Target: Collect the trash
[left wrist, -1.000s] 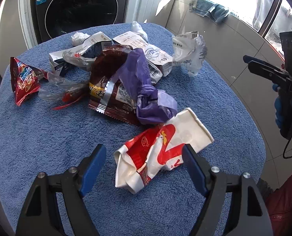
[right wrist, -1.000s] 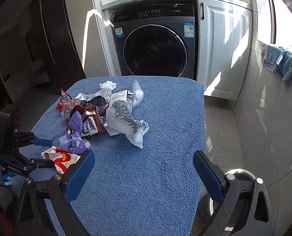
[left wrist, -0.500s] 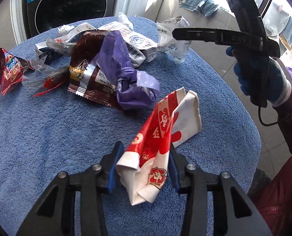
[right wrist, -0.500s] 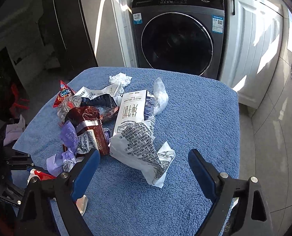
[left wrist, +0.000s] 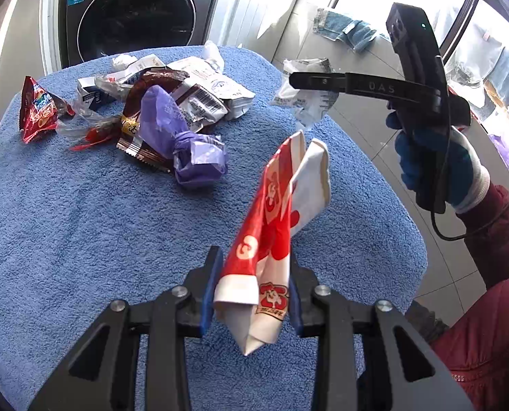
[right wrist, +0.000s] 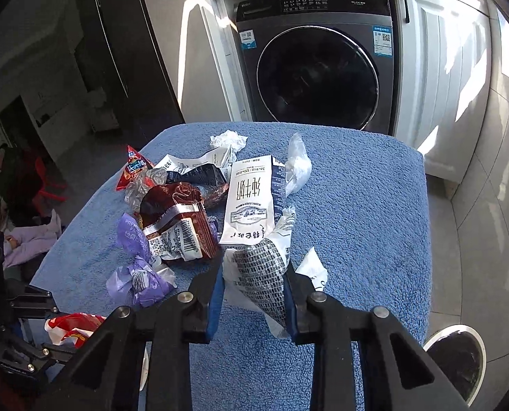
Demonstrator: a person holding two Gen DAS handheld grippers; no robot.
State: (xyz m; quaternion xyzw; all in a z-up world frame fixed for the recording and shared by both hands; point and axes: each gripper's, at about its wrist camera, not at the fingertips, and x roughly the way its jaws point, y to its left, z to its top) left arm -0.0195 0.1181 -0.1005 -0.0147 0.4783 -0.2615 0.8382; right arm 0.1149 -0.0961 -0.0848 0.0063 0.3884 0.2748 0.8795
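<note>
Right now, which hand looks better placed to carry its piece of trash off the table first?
Probably the left. The left gripper has the red and white paper cup clamped and clear of the blue towel. The right gripper pinches the white milk carton, which is near the pile.

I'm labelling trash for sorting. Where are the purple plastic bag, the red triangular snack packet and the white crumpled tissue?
purple plastic bag point(left wrist: 199, 161): left wrist view, on its knotted lower bulge.
red triangular snack packet point(left wrist: 37, 111): left wrist view, on its printed front.
white crumpled tissue point(right wrist: 228, 139): right wrist view, on its middle.
</note>
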